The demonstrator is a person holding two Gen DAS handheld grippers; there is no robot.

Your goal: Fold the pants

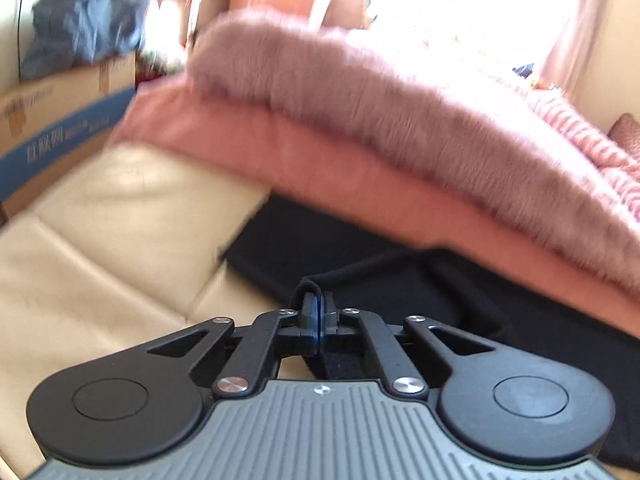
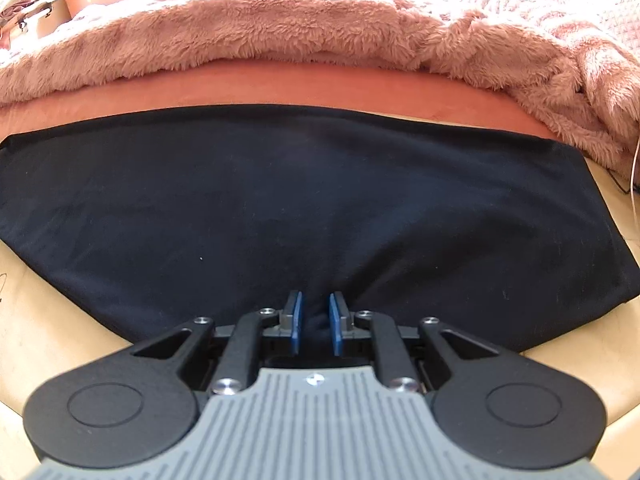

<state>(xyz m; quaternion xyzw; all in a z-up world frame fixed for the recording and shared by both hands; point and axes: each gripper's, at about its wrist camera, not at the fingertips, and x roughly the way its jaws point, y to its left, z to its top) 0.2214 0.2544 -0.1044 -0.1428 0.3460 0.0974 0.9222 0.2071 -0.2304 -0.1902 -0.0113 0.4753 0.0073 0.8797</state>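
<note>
Already both grippers bite the black pants [image 2: 304,200] on the cream couch [image 1: 100,240] — left gripper [image 1: 319,306] pinched tight on an edge, right gripper [image 2: 316,316] clamped on a bunch — folding seems barely under way.

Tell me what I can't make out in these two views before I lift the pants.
- Left wrist view: motion blur smears the box lettering and the blue cloth on it.
- Left wrist view: the left tongs hide how much pants edge they pinch.
- Right wrist view: the right tongs body covers the near hem of the pants.
- Right wrist view: the blanket hides what lies behind.
</note>
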